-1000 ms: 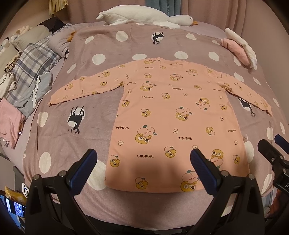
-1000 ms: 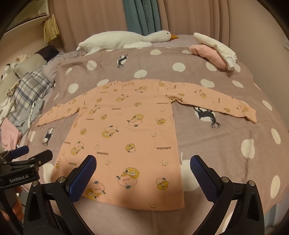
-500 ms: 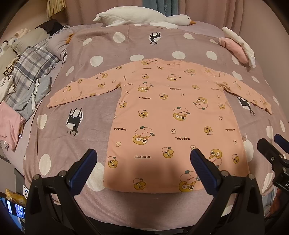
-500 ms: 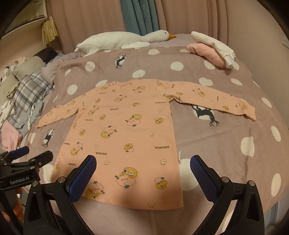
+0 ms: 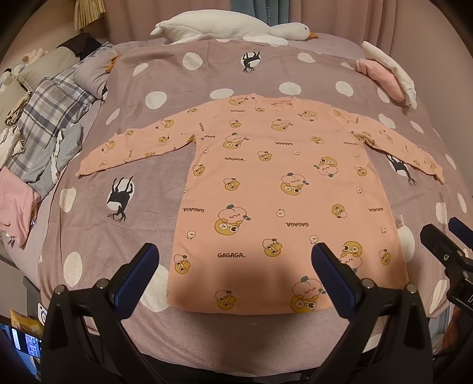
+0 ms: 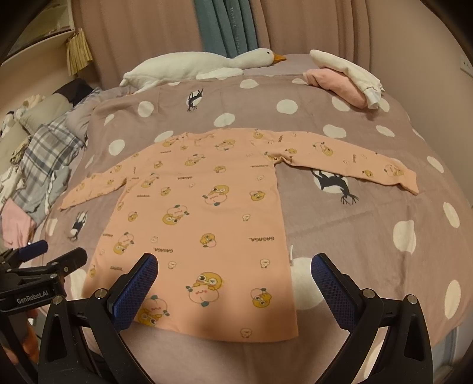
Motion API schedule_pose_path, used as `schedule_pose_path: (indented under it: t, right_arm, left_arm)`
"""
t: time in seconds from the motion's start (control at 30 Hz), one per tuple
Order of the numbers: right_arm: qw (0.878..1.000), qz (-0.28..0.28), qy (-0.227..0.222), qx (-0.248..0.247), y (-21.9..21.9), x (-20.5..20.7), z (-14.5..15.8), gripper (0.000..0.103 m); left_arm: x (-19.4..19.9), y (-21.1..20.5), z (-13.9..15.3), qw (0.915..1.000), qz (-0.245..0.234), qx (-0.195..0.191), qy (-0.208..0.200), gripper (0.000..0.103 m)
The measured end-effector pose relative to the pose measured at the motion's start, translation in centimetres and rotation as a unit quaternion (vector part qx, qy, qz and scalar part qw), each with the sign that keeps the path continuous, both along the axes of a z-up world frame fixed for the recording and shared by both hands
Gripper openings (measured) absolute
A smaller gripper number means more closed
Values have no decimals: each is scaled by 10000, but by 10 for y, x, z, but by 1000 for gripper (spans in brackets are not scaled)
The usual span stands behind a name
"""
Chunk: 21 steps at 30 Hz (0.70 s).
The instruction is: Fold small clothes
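Observation:
A small peach long-sleeved shirt [image 5: 275, 189] printed with cartoon ducks lies flat on the bed, both sleeves spread out, hem towards me. It also shows in the right wrist view [image 6: 207, 212]. My left gripper [image 5: 233, 274] is open and empty, held above the hem's left half. My right gripper [image 6: 233, 283] is open and empty above the hem's right corner. The right gripper shows at the right edge of the left wrist view [image 5: 446, 248]; the left gripper shows at the left edge of the right wrist view [image 6: 44, 260].
The bed has a mauve polka-dot cover [image 5: 165, 189]. A white goose plush [image 5: 230, 26] lies at the head. Folded pink and white clothes [image 5: 387, 76] sit at the far right. A pile of plaid and pink clothes [image 5: 44, 124] lies along the left edge.
Both views have drawn back and risen slightly, so the shirt sits a little farther away. The shirt has not moved and both grippers stay open.

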State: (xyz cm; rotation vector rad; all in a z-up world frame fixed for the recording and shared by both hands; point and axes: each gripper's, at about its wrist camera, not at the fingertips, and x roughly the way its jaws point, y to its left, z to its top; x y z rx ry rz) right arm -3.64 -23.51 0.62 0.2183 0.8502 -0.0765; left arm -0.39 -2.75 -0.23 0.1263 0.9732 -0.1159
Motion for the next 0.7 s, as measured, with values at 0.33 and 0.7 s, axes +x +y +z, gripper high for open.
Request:
schedule_pose_path:
  t: [0.33, 0.7]
  right_arm:
    - [10000, -7, 18, 3, 0, 0, -2, 102]
    - [10000, 9, 28, 16, 2, 0, -4, 102]
  left_arm:
    - [-2, -3, -1, 10000, -38, 18, -21, 103]
    - [-2, -3, -3, 10000, -49, 9, 15, 103]
